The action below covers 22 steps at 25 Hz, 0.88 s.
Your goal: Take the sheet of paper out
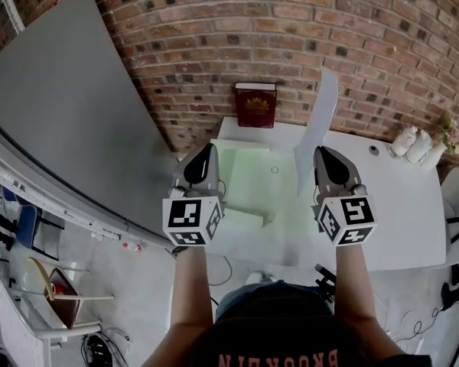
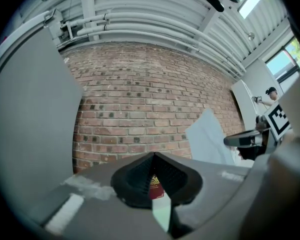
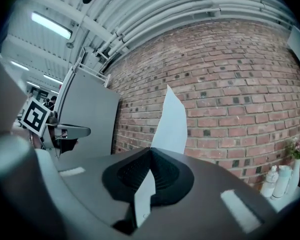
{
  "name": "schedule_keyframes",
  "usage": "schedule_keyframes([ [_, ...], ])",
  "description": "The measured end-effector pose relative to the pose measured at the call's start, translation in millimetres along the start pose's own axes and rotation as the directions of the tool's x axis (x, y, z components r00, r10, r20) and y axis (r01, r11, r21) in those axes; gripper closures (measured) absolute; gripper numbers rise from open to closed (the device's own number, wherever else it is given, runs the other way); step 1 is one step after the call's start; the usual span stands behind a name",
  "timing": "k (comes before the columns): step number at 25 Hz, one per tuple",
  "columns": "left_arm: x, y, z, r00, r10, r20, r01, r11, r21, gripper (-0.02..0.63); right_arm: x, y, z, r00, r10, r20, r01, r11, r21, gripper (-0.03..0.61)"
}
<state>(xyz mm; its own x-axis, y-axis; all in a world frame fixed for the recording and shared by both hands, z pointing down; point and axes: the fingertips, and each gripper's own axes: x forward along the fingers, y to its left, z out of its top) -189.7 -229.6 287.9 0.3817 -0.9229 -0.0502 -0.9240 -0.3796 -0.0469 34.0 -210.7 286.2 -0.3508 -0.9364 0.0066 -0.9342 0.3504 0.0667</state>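
**R gripper** (image 1: 323,155) (image 3: 151,150)
- Jaws are pressed together on the sheet of paper (image 1: 319,121) (image 3: 171,121).
- The sheet's lower edge is pinched between the pads. A narrow white strip is seen in the slot behind the tips.
- The rest of the sheet is stood up above and ahead of the jaw tips, slightly curved and clear of the table (image 1: 398,205).
- From the L gripper view the sheet (image 2: 207,144) is seen to the right of the L jaws, just above the R gripper's tips.

**L gripper** (image 1: 206,155) (image 2: 153,156)
- Jaw tips are brought together, w/ no gap seen at the tips.
- A pale green strip is seen in the slot behind the tips. Whether it is pinched cannot be told.
- A red book (image 1: 255,107) (image 2: 154,186) is seen through the same slot. It is stood well ahead of the jaws against the brick wall (image 1: 214,37).

**Layout**
- Both grippers are held approx. level, side by side and well apart.
- A pale green folder (image 1: 252,178) is seen over the table, ahead of and between the two sets of jaws. Its near-left corner is just beside the L tips.
- The sheet is outside the folder, on its R-jaw side.
- White bottles (image 1: 411,144) are stood on the table, well to the right of the R jaws.
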Motion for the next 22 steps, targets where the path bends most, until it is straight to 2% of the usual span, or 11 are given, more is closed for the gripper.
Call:
schedule_keyframes([
  [10, -0.8, -1.6, 31.2, 0.998, 0.02, 0.056, -0.023, 0.998, 0.055, 0.614, -12.3, -4.8, 39.4, 0.995, -0.035, 0.09, 0.037, 0.999, -0.017, 0.577],
  [22, 2.5, -2.2, 40.5, 0.997, 0.008, 0.072, -0.013, 0.997, 0.074, 0.614, -13.3, -5.0, 48.2, 0.993, -0.042, 0.108, 0.045, 0.999, -0.024, 0.577],
])
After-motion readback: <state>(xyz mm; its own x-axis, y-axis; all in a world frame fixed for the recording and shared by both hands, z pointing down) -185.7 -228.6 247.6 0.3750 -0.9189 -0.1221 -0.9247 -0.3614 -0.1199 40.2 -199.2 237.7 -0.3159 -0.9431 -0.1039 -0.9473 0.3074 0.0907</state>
